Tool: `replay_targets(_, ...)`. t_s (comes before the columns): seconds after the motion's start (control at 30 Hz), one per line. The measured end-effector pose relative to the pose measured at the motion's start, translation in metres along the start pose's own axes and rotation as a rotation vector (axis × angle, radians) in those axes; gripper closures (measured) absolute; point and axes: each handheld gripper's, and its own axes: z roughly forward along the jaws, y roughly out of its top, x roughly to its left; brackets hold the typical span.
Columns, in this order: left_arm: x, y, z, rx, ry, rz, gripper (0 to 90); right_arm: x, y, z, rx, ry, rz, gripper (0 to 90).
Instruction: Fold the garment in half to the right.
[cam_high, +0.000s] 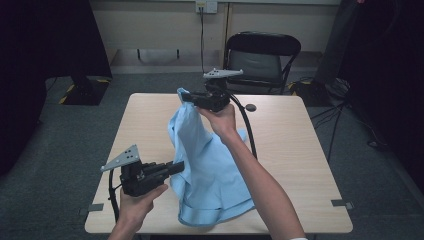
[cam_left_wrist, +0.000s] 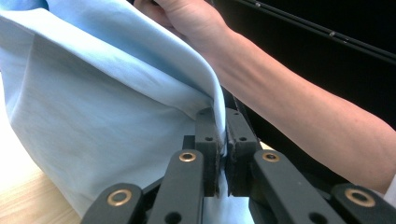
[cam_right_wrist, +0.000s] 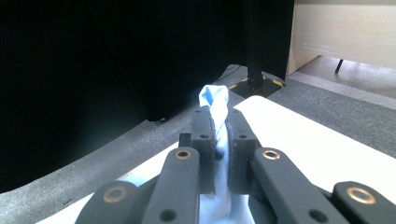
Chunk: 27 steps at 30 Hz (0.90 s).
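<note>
Left gripper (cam_high: 176, 167) fingers half-buried in cloth (cam_high: 210, 170)

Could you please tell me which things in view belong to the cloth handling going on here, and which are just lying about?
In use:
light blue cloth, partly lifted off the table
left gripper, shut on the cloth's near edge
right gripper, shut on a raised corner

Lying about:
small dark round thing on the table
folding chair behind the table

high: above, looking forward-down | gripper views: close along jaws | shared: cloth (cam_high: 205, 165)
</note>
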Motion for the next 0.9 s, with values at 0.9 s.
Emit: replay_targets(0.9, -0.003, -0.015, 0.056, 0.076, -0.081, -0.048, 85.8, -0.032, -0.032, -0.012, 0.013, -0.035, 0.044, 84.4)
